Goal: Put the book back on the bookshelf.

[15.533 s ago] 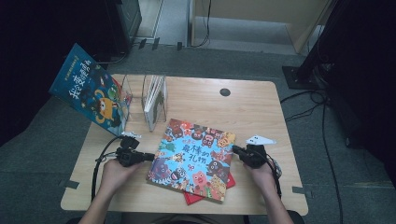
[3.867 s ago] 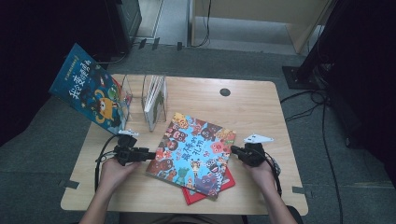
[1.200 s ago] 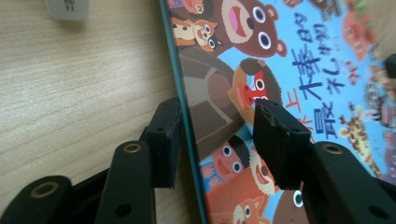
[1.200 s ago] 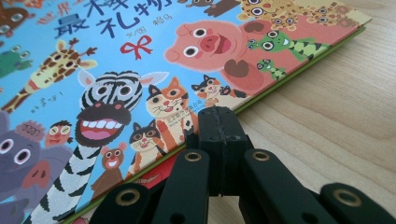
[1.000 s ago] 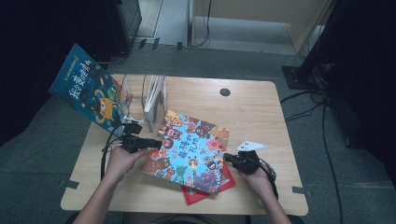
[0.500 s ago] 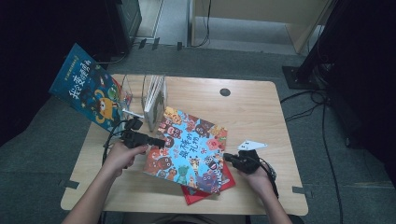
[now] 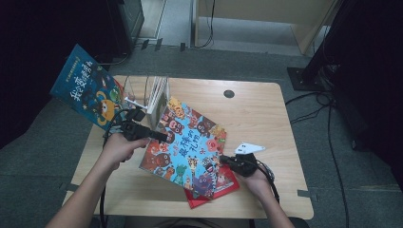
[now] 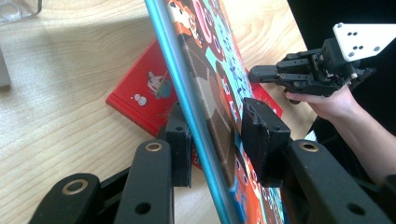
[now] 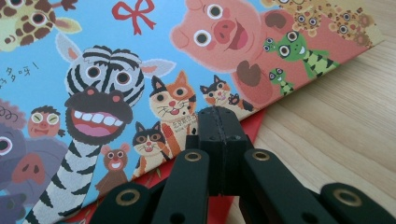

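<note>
While the blue animal picture book (image 7: 187,145) is tipped up on one long edge, its near right corner rests by the right gripper (image 7: 223,160), whose jaws are clenched together with nothing between them; in the right gripper view their closed tips (image 9: 219,122) press against the cover beside the printed cats. Under that corner lies the red book (image 7: 223,183), flat on the wooden table (image 7: 266,109), its edge showing below the blue cover. Farther along, at the raised left edge, the left gripper (image 7: 159,136) straddles the book: in the left gripper view one pad (image 8: 180,142) sits behind the board and the other in front, and the jaws have just been closing, though a thin gap on the front face leaves it uncertain whether they pinch yet. Beyond this stands the wire book rack (image 7: 152,92), already holding thin upright volumes, and a dark-blue book (image 7: 88,88) leans out at its far left. Judged from this arrangement, the lift is about half done: the book is tilted, not upright, and carrying it into the rack remains, as does the red book.
</note>
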`<state>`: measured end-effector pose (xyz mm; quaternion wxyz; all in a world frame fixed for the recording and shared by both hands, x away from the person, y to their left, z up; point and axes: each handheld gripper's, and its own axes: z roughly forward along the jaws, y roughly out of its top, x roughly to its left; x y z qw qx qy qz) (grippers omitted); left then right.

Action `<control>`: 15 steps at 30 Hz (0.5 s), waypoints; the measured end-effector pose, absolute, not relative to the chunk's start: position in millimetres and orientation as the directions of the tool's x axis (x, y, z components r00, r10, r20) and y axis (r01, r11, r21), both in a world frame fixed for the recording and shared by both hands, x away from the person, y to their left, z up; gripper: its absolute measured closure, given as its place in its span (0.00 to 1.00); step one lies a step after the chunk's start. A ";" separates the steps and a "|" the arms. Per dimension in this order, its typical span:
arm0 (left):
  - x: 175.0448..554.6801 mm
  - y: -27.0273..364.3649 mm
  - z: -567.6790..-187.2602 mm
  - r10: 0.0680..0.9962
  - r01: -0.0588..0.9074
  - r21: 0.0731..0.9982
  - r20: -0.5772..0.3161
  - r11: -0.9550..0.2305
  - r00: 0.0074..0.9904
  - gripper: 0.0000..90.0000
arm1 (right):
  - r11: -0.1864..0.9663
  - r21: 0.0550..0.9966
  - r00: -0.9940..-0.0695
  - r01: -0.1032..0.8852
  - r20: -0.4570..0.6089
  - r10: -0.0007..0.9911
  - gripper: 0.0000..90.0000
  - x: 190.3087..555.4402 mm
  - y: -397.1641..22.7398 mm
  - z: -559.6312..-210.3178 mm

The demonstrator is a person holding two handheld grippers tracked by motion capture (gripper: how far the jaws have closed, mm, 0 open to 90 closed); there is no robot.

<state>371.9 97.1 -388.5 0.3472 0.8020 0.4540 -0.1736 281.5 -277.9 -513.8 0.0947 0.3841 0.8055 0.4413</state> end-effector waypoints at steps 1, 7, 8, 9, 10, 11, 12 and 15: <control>372.4 95.2 -386.1 0.610 0.847 0.396 -0.589 -0.355 0.531 0.73 | 0.313 0.783 -0.689 0.537 0.193 0.699 1.00 282.0 -276.6 -514.4; 374.9 83.0 -376.3 0.575 0.824 0.399 -0.590 -0.402 0.566 0.79 | 0.338 0.794 -0.731 0.506 0.187 0.656 1.00 281.6 -260.1 -516.5; 375.7 82.6 -372.8 0.582 0.818 0.399 -0.575 -0.415 0.576 0.79 | 0.347 0.795 -0.737 0.497 0.177 0.652 1.00 281.2 -257.2 -516.6; 377.3 83.3 -369.7 0.582 0.813 0.395 -0.567 -0.429 0.583 0.79 | 0.354 0.795 -0.740 0.492 0.167 0.652 0.98 280.3 -253.5 -516.2; 378.6 84.2 -367.5 0.582 0.810 0.388 -0.563 -0.440 0.587 0.80 | 0.363 0.798 -0.742 0.481 0.150 0.653 0.94 280.5 -250.2 -516.1; 379.8 85.1 -365.9 0.581 0.809 0.379 -0.565 -0.449 0.586 0.80 | 0.367 0.798 -0.749 0.478 0.152 0.644 0.92 280.4 -248.6 -516.2; 381.4 85.9 -363.1 0.580 0.810 0.365 -0.568 -0.459 0.584 0.81 | 0.373 0.799 -0.758 0.471 0.150 0.635 0.91 280.2 -247.5 -516.6; 384.4 86.0 -353.7 0.585 0.811 0.334 -0.566 -0.480 0.580 0.83 | 0.410 0.799 -0.774 0.440 0.106 0.624 0.88 278.4 -246.0 -516.2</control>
